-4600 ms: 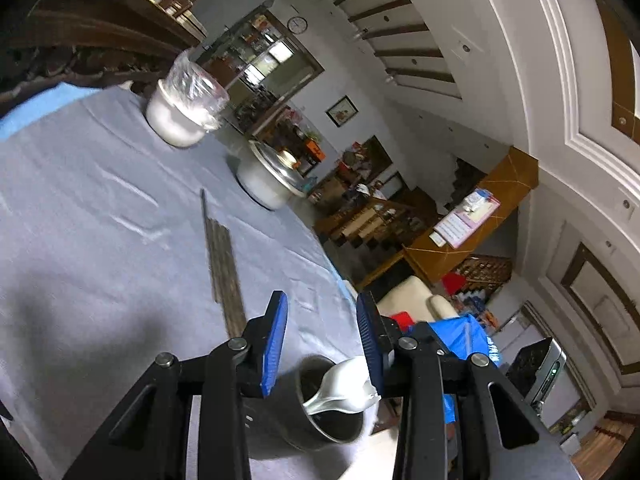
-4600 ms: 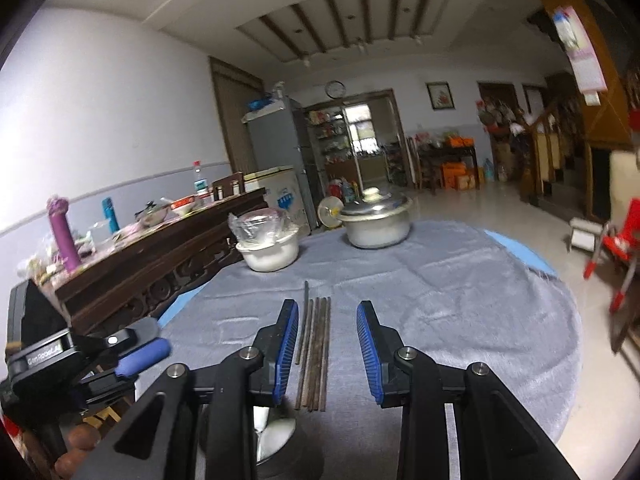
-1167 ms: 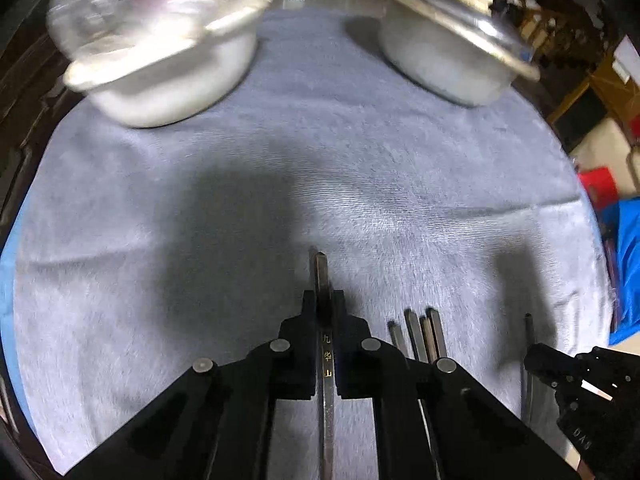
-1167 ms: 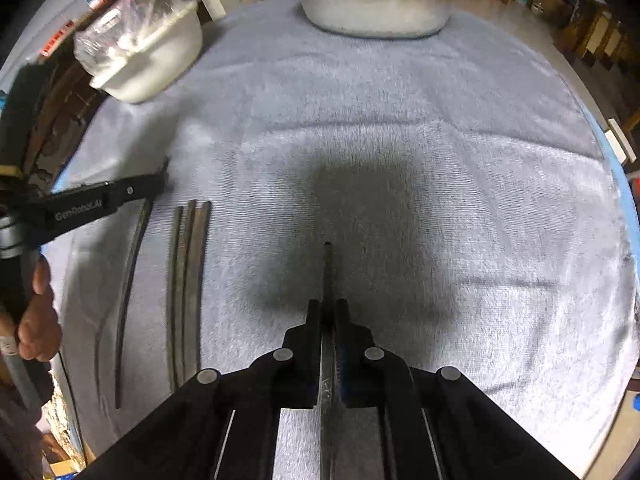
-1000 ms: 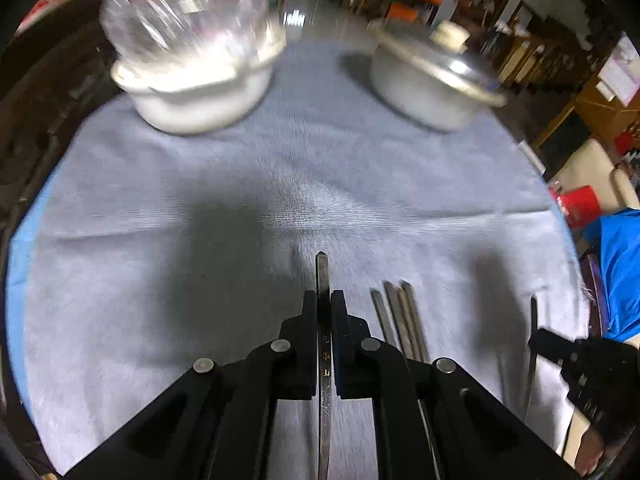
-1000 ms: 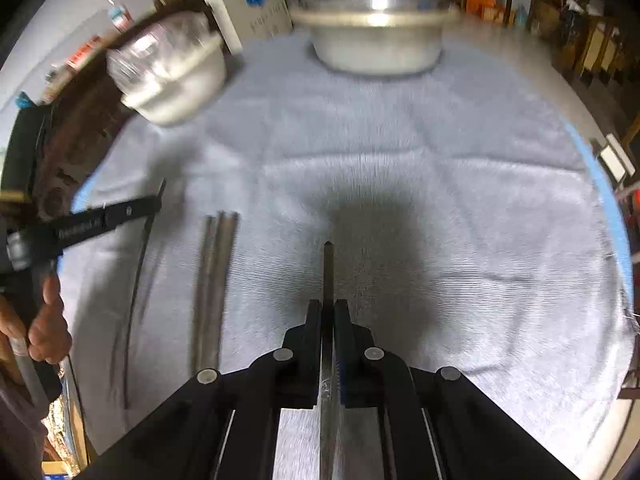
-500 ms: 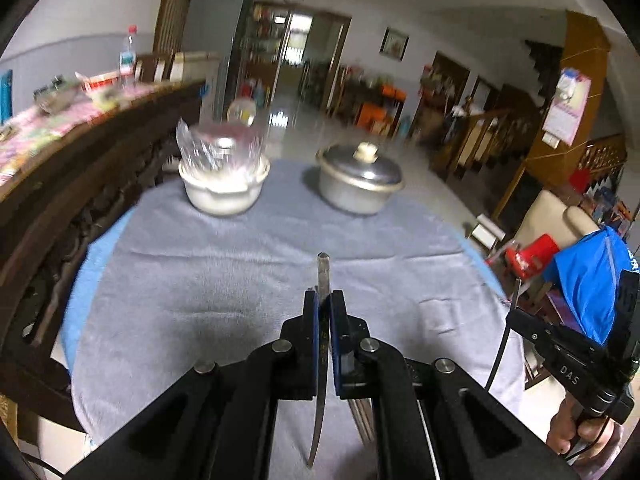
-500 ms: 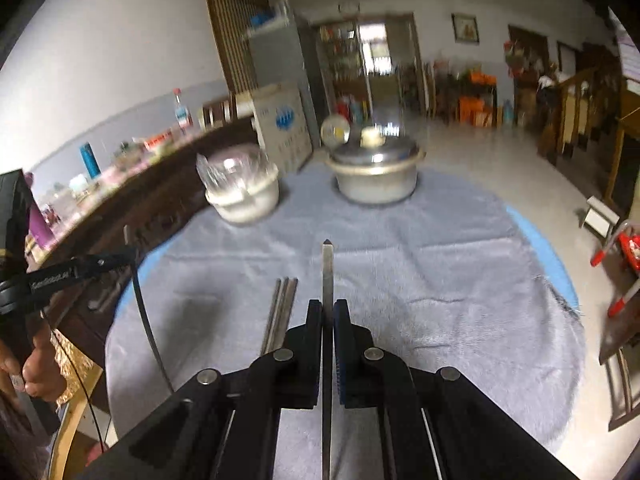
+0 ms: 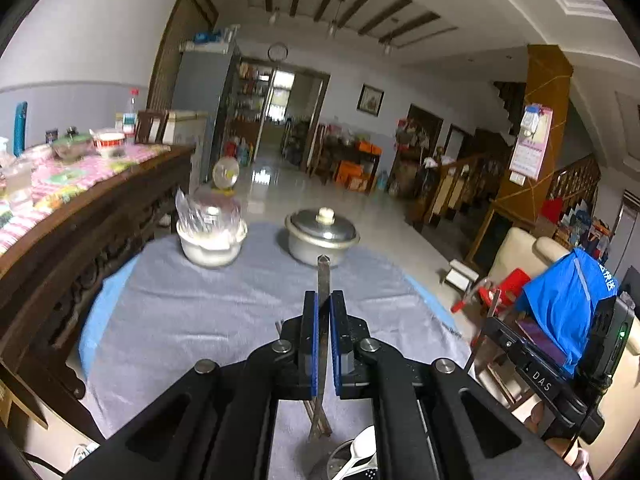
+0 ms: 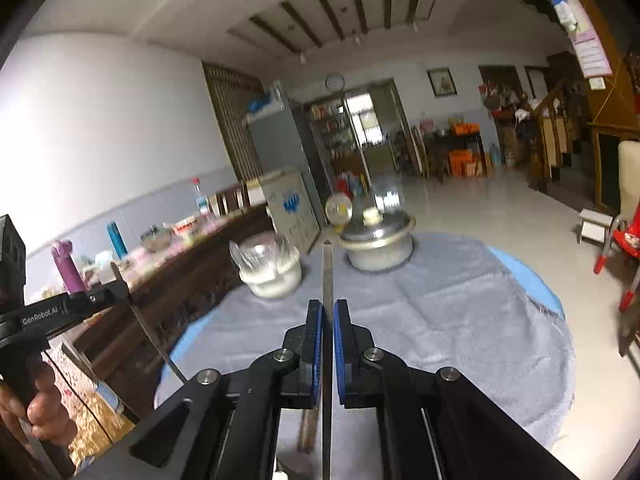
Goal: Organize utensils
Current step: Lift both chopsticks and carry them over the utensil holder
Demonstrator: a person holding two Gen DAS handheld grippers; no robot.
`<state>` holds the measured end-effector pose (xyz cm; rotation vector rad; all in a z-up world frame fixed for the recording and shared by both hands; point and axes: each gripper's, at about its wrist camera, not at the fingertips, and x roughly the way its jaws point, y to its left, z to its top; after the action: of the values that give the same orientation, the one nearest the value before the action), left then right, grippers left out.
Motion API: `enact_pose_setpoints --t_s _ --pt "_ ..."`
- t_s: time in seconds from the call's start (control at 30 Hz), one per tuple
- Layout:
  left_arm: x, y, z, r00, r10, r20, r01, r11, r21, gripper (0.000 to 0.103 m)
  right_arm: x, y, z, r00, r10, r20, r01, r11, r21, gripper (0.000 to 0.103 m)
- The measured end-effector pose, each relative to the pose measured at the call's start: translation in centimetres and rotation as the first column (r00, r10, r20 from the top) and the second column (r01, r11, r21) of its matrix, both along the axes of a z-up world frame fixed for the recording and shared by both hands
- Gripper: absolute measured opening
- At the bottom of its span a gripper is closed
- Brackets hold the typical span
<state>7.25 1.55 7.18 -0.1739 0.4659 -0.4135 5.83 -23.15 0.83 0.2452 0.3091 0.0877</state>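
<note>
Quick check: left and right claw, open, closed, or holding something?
Left claw: closed on a metal chopstick.
Right claw: closed on another chopstick.

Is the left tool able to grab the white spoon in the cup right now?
Probably not yet. The left tool is already shut on a chopstick, so its jaws are full. The white spoon sits in the cup just below it.

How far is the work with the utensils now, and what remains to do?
Done: a white spoon already lies in the metal cup. In hand: the left gripper and right gripper each clamp one chopstick. Left: more chopsticks lie on the grey cloth.
</note>
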Motion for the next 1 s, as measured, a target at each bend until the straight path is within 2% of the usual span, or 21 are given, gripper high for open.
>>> enact_pose_setpoints --t_s 0.2,0.33,0.53,0.7,1.0 --pt "-2.0 0.7 2.0 0.998 -0.001 0.055 0.003 0.999 -0.040 0.005 -2.1 1.7 2.2 0.994 -0.031 0.108 0.036 0.999 -0.041 0.006" --pt "-3.4 1.0 3.1 0.997 -0.014 0.081 0.020 0.997 -0.075 0.005 -3.6 2.2 3.6 0.985 -0.037 0.170 0.044 0.998 -0.034 0.006" --pt "-4.7 0.2 3.5 0.995 -0.047 0.092 0.054 0.995 -0.078 0.005 -5.0 2.7 5.0 0.974 -0.026 0.227 0.030 0.999 -0.018 0.006" --pt "-5.0 -0.7 2.7 0.995 -0.062 0.073 0.067 0.995 -0.068 0.005 -5.1 3.9 4.8 0.974 0.000 0.228 0.003 1.000 -0.012 0.007" --pt "-4.5 -0.9 0.2 0.999 -0.044 -0.007 0.044 0.998 -0.037 0.005 -4.0 5.8 1.9 0.988 0.050 0.143 -0.046 0.998 -0.032 0.007"
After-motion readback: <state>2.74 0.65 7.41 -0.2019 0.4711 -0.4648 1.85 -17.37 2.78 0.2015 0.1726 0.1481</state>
